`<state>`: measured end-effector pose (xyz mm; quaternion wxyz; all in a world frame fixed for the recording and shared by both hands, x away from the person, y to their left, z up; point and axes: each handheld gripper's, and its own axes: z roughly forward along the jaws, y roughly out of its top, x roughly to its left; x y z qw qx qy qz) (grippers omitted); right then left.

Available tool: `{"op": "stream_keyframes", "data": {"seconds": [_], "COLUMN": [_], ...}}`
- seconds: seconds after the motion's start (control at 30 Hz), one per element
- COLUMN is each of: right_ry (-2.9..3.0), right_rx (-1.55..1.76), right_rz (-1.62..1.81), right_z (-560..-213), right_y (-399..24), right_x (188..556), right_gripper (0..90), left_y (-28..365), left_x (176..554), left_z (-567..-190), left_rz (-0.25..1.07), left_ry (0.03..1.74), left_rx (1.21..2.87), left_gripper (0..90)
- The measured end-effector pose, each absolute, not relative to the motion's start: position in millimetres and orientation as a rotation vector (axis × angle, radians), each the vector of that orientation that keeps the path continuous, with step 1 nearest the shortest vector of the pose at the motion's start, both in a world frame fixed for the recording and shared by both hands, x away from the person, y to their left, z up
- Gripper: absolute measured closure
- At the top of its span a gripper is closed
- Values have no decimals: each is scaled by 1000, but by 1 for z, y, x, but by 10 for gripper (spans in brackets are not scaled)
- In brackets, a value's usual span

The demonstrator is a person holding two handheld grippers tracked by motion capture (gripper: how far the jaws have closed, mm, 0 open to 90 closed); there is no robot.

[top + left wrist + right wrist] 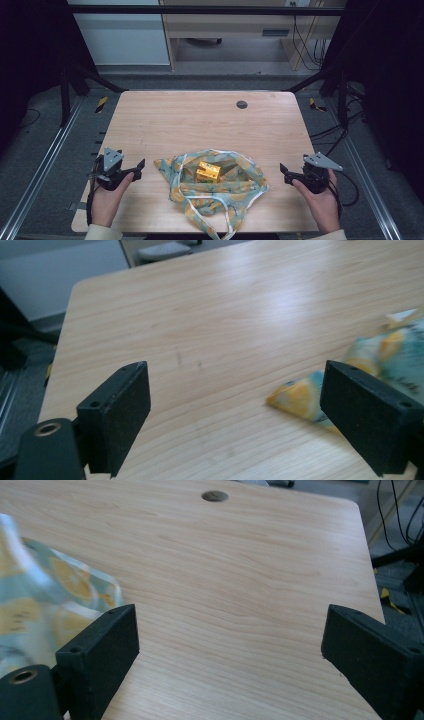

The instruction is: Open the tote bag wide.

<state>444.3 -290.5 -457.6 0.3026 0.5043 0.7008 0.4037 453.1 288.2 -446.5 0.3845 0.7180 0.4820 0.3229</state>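
Note:
A crumpled cloth bag [215, 187] with a teal and orange lemon print and white straps lies on the near middle of the wooden table [200, 120]. On top of it rests a small yellow box [208, 171]. My left gripper [137, 169] hovers open to the left of the bag, a corner of the cloth [300, 397] showing between its jaws. To the right of the bag my right gripper [284, 172] stands open and apart from it; the cloth's edge [55, 592] lies by its left jaw. Neither holds anything.
A round cable hole [242, 104] sits near the table's far edge. Black frame posts and cables stand on the floor at both sides. A cabinet and desk are beyond the table.

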Motion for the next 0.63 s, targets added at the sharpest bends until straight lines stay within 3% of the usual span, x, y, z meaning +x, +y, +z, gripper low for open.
{"op": "stream_keyframes", "data": {"seconds": [0.33, 0.63], "right_ry": [1848, 1920], "right_rx": [1478, 1418], "right_rz": [1015, 966], "right_z": [-478, -476], "right_y": [-302, -292], "right_x": [477, 462], "right_gripper": [99, 101], "left_y": [295, 288], "left_x": [467, 466], "left_z": [-465, -464], "left_rz": [751, 745], "left_ry": [1348, 1313], "left_rx": [1938, 1958], "left_gripper": [88, 88]}}
